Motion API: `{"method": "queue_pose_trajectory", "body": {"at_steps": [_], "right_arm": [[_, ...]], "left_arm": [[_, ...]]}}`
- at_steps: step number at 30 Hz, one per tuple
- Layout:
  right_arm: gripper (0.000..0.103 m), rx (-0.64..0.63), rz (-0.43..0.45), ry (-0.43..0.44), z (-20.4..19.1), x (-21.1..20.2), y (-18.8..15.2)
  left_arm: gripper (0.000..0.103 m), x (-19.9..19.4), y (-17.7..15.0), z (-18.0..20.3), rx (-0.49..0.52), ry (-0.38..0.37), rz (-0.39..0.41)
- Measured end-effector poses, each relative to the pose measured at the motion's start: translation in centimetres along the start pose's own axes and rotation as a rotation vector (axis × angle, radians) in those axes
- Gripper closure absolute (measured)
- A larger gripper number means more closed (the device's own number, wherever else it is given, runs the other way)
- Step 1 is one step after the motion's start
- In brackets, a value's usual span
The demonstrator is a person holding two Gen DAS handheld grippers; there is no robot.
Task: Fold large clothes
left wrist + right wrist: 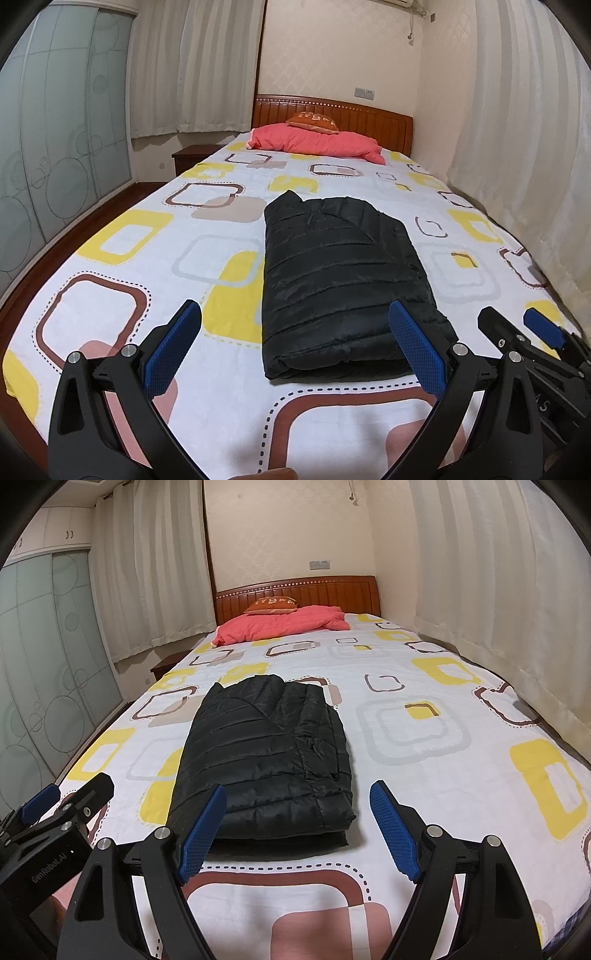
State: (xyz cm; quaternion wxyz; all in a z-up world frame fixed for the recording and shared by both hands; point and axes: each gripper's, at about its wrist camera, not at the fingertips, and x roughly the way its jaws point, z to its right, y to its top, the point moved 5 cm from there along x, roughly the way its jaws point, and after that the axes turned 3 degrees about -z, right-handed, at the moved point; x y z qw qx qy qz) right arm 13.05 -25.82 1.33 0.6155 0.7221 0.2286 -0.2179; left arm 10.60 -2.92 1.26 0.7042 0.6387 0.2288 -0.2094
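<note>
A black quilted puffer jacket (340, 280) lies folded into a long rectangle on the bed sheet (147, 258); it also shows in the right wrist view (266, 760). My left gripper (295, 339) is open and empty, held above the sheet just short of the jacket's near edge, its right pad in front of the jacket's near right corner. My right gripper (299, 827) is open and empty, also just short of the near edge. The right gripper shows at the right edge of the left wrist view (517, 328), and the left gripper at the left edge of the right wrist view (66, 801).
The bed has a white sheet (406, 701) with yellow, brown and grey squares. A pink quilt (317, 142) and an orange cushion (314, 121) lie by the wooden headboard (332, 110). Curtains (517, 147) hang on the right, a glass wardrobe (55, 147) stands left.
</note>
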Motion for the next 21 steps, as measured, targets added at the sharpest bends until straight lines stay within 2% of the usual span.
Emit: {"method": "queue_pose_trajectory", "body": {"at_steps": [6, 9, 14, 21], "right_arm": [[0.024, 0.001, -0.006, 0.000, 0.2, 0.1, -0.1], [0.024, 0.003, -0.011, -0.001, 0.4, 0.2, -0.2], [0.024, 0.002, -0.018, -0.005, 0.6, 0.5, -0.4], [0.024, 0.033, -0.032, -0.023, 2.3, 1.9, -0.9]], "left_arm": [[0.002, 0.0, 0.0, -0.3, -0.018, -0.005, 0.008], [0.002, 0.0, -0.2, -0.7, -0.030, 0.042, 0.016], [0.002, 0.8, -0.1, -0.9, -0.016, 0.025, 0.023], [0.002, 4.3, -1.2, -2.9, -0.035, 0.070, -0.058]]}}
